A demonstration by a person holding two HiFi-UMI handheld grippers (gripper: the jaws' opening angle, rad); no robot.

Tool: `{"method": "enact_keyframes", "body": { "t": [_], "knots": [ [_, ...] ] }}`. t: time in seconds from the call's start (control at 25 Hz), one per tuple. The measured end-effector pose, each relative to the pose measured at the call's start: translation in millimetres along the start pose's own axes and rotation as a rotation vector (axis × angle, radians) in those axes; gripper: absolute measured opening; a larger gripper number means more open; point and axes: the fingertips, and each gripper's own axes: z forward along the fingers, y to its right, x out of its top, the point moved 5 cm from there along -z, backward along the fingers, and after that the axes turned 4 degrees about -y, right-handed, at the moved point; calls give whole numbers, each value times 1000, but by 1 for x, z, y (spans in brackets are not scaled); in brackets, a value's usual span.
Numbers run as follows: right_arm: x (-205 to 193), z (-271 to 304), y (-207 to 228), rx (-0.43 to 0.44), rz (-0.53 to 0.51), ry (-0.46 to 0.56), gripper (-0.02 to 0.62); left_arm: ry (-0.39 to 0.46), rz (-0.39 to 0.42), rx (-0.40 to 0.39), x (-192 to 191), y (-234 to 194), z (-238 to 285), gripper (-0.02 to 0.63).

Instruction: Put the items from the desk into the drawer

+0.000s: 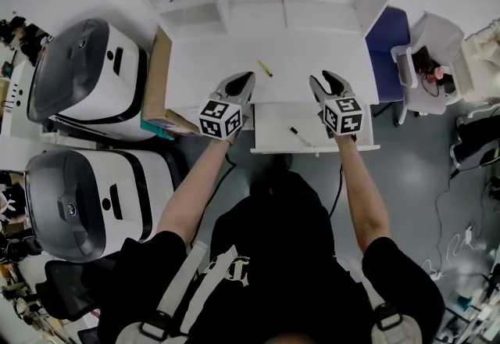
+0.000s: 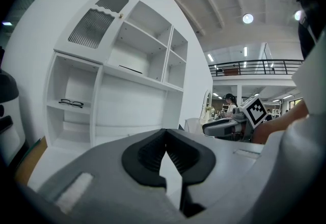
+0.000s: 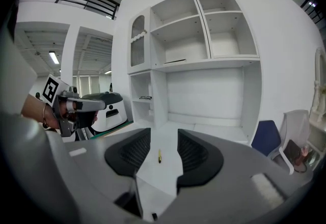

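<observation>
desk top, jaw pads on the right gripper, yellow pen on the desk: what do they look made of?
Desk top: white laminate or painted board, by the look of it; smooth, matte, no grain showing.
Right gripper pads: black and rubber-like, matte, with fine ribbing across the faces.
Yellow pen: probably plastic, going by its uniform bright colour; too small to tell more.

A yellow pen [image 1: 266, 68] lay on the white tabletop [image 1: 312, 53], a black marker [image 1: 301, 136] in the white drawer [image 1: 273, 127], black-and-white squares patterning the left tool [image 1: 248, 77] and right tool [image 1: 323, 78].
</observation>
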Motion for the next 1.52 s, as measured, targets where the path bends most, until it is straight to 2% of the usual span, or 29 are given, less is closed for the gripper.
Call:
{"method": "enact_keyframes", "body": {
  "t": [0.56,1.52],
  "knots": [
    [-10,76,-9,105,-38,-91,164,-36,-45,103,-20,-40,0,5],
    [-83,235,-14,249,-82,-350,150,-173,-142,194,-88,-120,61,5]
  ]
}}
